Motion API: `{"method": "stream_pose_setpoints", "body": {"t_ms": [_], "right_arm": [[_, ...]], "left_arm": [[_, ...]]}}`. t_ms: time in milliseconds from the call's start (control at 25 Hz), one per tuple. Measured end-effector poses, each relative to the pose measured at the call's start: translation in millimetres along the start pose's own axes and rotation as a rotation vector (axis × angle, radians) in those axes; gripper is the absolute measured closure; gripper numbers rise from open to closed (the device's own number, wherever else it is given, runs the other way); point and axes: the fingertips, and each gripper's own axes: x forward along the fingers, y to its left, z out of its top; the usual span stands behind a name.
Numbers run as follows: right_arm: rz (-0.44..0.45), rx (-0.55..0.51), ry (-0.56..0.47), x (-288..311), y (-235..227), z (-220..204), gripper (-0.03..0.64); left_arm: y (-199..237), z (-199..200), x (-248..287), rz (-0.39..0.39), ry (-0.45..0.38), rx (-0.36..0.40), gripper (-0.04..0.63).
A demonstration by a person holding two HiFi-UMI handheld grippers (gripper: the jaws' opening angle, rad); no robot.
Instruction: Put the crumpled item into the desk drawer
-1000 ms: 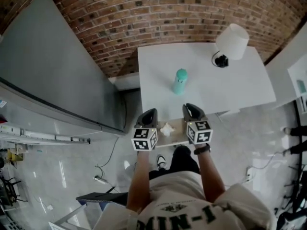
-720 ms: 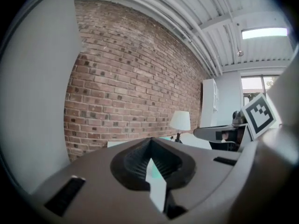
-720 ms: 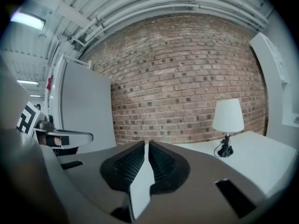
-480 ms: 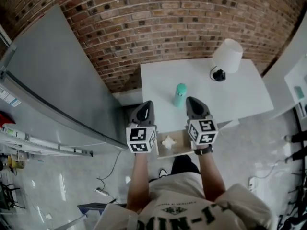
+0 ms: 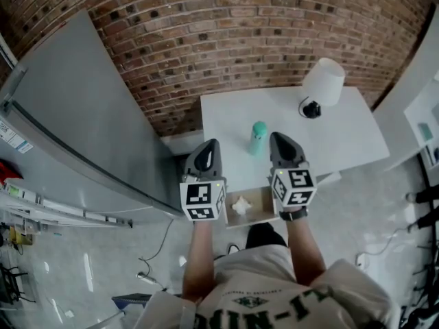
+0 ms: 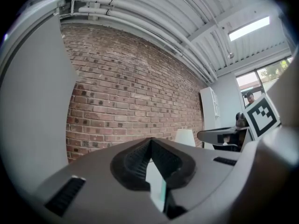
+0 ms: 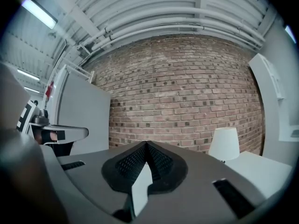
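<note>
Left gripper (image 5: 210,144), right gripper (image 5: 278,138): seemingly level

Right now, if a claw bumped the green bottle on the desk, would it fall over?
Probably, if hit near the top: the bottle stands upright and looks tall and narrow. A low nudge might just slide it, since the desk looks smooth. Once down, its round body would likely roll.

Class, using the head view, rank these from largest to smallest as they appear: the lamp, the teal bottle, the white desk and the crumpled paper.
1. white desk
2. lamp
3. teal bottle and crumpled paper: both small and too alike to rank.
</note>
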Motion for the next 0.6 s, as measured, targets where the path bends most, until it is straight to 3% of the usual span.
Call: {"method": "stream_pose_setpoints", "body": {"t_ms": [160,320,600], "right_arm": [[-0.002,0.002,-0.002,1.4,1.6,4.5,0.615],[-0.001,-0.003,0.008,2.5,2.9,2.9,0.615],[0.014,-0.006,0.028,10.7,2.7,-5.0,0.615]], "left_arm": [[-1.1,5.4,0.7,-0.01,-0.009,-0.005,0.6],[0.2,9.8,1.3,-0.022,-0.029,-0.057,0.6],[3.3,-3.2,10.2,-0.012,-0.011,-0.059,0.6]]}}
